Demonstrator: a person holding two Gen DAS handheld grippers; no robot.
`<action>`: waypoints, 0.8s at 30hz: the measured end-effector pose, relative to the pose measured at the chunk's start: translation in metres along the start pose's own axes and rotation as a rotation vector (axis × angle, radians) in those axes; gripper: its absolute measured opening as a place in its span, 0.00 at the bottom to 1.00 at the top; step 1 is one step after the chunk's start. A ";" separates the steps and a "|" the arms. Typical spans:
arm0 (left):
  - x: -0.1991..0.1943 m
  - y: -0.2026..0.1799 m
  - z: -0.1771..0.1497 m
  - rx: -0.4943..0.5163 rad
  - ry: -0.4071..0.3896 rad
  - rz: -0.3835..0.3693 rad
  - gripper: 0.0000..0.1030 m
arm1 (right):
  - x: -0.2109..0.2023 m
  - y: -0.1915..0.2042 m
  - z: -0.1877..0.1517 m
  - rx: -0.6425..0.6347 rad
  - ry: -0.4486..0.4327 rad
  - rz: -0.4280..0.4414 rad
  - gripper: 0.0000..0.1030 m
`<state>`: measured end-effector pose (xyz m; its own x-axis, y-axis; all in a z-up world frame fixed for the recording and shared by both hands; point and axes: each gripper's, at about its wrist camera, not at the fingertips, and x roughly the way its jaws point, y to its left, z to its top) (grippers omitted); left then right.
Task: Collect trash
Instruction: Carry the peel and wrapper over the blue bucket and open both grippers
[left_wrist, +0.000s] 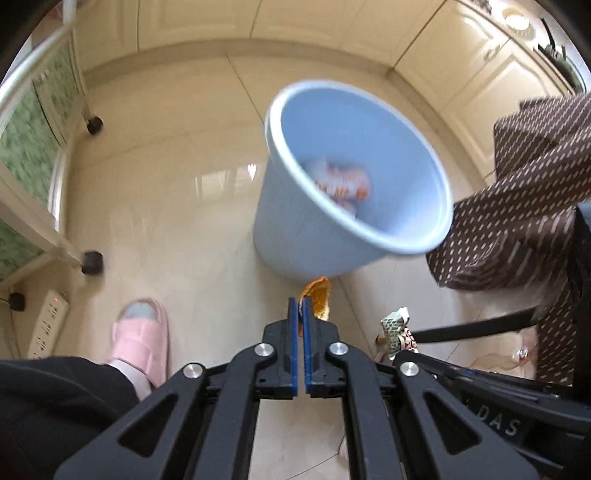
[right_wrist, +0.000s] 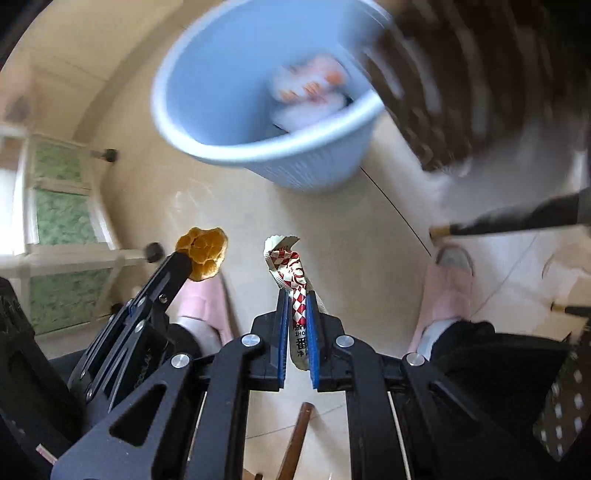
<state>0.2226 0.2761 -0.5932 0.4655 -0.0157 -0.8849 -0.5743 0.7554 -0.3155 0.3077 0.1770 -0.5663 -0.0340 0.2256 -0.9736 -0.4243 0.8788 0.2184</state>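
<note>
Left gripper: jaws clenched on an orange scrap, which sticks out past the blue pads toward the floor. In the right wrist view the same scrap shows as a crumpled, golden-orange piece at the tip of the left gripper.

Right gripper: jaws clamped on a red-and-white sachet with a checked pattern and printed characters; its crinkled top edge stands out beyond the fingertips. From the left wrist view the sachet appears to the right of the left gripper, partly hidden.

Bin: light blue, round, standing on the pale tiled floor ahead of both grippers, mouth open. A white packet with orange print lies inside at the bottom; blurred, print unreadable. Both held items are outside the bin, on its near side and apart from its rim.

Surroundings: person's feet in pink slippers on the floor below the grippers. Brown dotted cloth at the right. White shelf unit with green panels on castors at the left; power strip beside it.
</note>
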 end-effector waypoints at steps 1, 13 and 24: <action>-0.008 -0.001 0.005 -0.004 -0.019 -0.008 0.02 | -0.010 0.008 0.003 -0.039 -0.035 -0.006 0.08; -0.040 -0.059 0.112 0.083 -0.160 -0.157 0.02 | -0.083 0.013 0.068 -0.092 -0.299 -0.042 0.08; -0.046 -0.080 0.172 0.133 -0.132 -0.171 0.64 | -0.106 -0.009 0.095 -0.071 -0.355 -0.051 0.08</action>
<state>0.3626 0.3288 -0.4684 0.6371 -0.0722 -0.7674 -0.3897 0.8288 -0.4015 0.4010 0.1855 -0.4583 0.2996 0.3247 -0.8971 -0.4791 0.8643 0.1528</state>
